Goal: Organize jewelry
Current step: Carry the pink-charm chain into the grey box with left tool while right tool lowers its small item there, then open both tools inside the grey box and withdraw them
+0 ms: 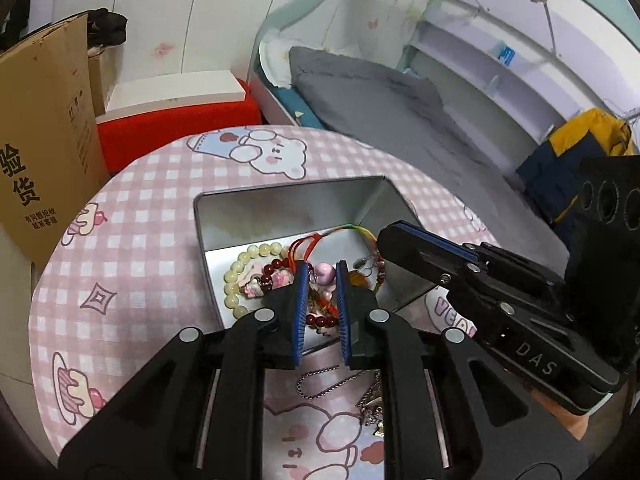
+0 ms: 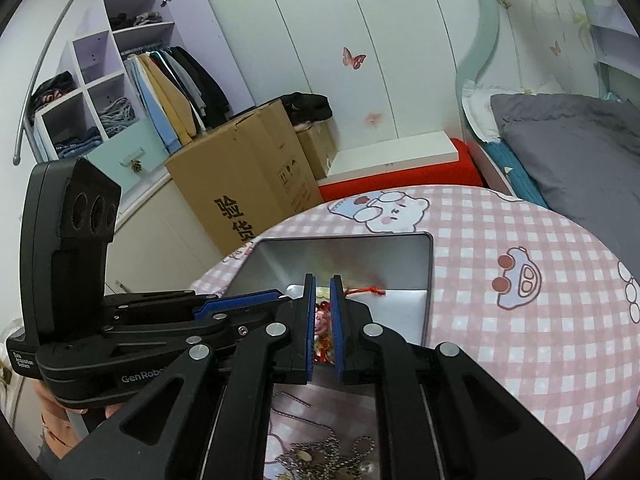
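Both hand-held grippers hang over the open metal tin (image 1: 280, 204) near the table (image 1: 132, 240) edge — left hand-held gripper (image 1: 322, 276) narrow around a pink bead (image 1: 323, 272), right hand-held gripper (image 2: 322, 292) narrow, empty. Bracelets (image 1: 240, 276) crowd the tin's near wall — a silver chain (image 1: 320, 384) lies outside on the cloth.

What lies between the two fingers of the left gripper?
In the left wrist view, the left gripper has a pink bead and dark red beads between its fingers, inside the metal tin.
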`<action>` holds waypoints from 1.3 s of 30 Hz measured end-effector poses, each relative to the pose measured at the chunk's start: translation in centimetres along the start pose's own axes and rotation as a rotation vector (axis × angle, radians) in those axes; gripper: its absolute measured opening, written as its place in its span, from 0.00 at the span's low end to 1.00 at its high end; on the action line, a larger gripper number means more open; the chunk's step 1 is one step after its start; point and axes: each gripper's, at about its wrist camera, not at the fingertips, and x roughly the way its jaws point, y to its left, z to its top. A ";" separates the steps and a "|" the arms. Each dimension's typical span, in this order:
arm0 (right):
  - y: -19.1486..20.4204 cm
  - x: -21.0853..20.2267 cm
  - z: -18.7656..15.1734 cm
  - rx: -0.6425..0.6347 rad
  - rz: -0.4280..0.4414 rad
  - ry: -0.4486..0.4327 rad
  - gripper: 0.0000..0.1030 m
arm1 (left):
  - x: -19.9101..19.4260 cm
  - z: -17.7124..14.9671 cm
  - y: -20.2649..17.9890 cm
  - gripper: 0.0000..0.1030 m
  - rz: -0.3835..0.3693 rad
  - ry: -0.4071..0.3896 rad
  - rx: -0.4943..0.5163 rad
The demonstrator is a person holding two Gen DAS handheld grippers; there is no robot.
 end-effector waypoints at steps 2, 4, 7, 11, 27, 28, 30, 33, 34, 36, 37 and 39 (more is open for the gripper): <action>-0.1 -0.2 -0.2 0.001 -0.007 0.004 0.07 | 0.3 -0.1 -0.2 0.14 0.017 0.008 0.006; -0.3 -0.5 -0.3 0.003 -0.016 -0.004 0.08 | 0.3 -0.1 -0.4 0.14 0.031 0.008 0.015; -0.5 -1.9 -0.5 0.011 -0.014 -0.030 0.17 | 0.4 -0.1 -0.4 0.14 0.034 0.016 0.009; -0.8 -3.9 -0.7 0.020 -0.032 -0.060 0.20 | 0.0 -0.1 -0.5 0.27 0.046 0.021 0.002; 0.5 -7.5 -6.9 -0.029 -0.096 0.061 0.21 | -7.2 -3.9 -2.8 0.55 0.105 -0.129 0.053; 0.7 -7.1 -7.5 -0.033 -0.095 0.082 0.21 | -7.4 -4.3 -2.8 0.55 0.112 -0.132 0.052; 1.1 -6.4 -8.3 -0.037 -0.094 0.109 0.21 | -7.7 -5.4 -2.6 0.55 0.121 -0.130 0.047; 1.7 -5.0 -9.3 -0.060 -0.114 0.154 0.21 | -8.0 -6.6 -2.1 0.55 0.131 -0.120 0.038; 1.8 -4.7 -9.5 -0.062 -0.119 0.160 0.21 | -8.1 -7.0 -2.0 0.55 0.138 -0.116 0.037; 2.0 -4.0 -9.8 -0.072 -0.128 0.182 0.21 | -8.2 -7.5 -1.9 0.55 0.148 -0.113 0.035; 2.1 -3.8 -9.8 -0.070 -0.124 0.189 0.21 | -8.2 -7.7 -1.7 0.55 0.148 -0.110 0.033; 2.2 -3.4 -9.8 -0.075 -0.124 0.201 0.21 | -8.3 -8.0 -1.4 0.55 0.147 -0.104 0.026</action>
